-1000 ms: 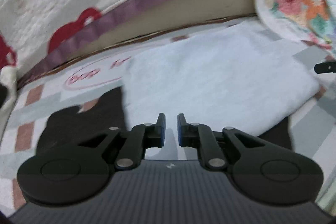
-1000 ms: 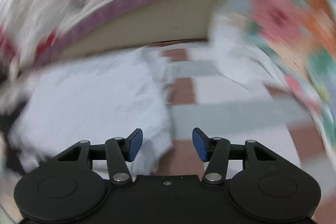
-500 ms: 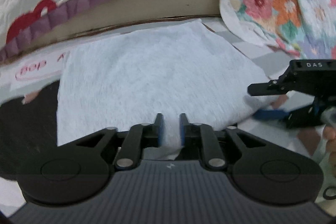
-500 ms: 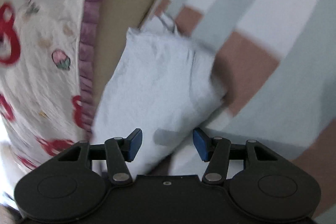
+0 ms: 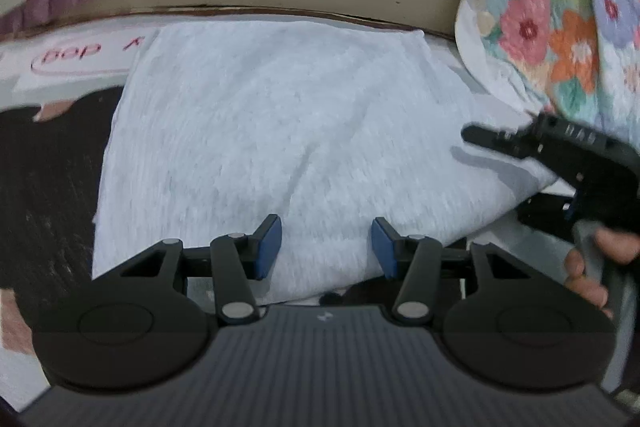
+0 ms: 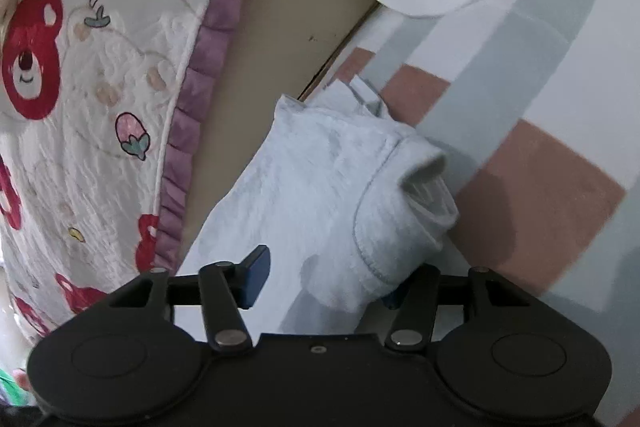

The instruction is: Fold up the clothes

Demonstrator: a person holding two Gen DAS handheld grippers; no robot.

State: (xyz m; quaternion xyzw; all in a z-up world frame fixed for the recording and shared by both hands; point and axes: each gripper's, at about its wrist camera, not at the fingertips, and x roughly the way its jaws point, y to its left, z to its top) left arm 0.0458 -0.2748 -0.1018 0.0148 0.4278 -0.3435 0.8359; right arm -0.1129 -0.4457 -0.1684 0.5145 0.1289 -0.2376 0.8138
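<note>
Both our grippers come at a folded pale garment lying on a checked mat.

Our left gripper (image 5: 326, 247) has its fingers (image 5: 267, 247) spread and opening, the near edge of the pale blue-white garment (image 5: 280, 131) between and just ahead of them, no pinch visible. Our right gripper (image 6: 320, 277) is closing; its left finger (image 6: 254, 277) stands clear above the cloth, the other is hidden behind the garment's hemmed fold (image 6: 376, 227), so we cannot tell if it presses. The checked mat (image 6: 540, 99) lies right of those fingers, a bear-print quilt (image 6: 92, 99) to the left.
</note>
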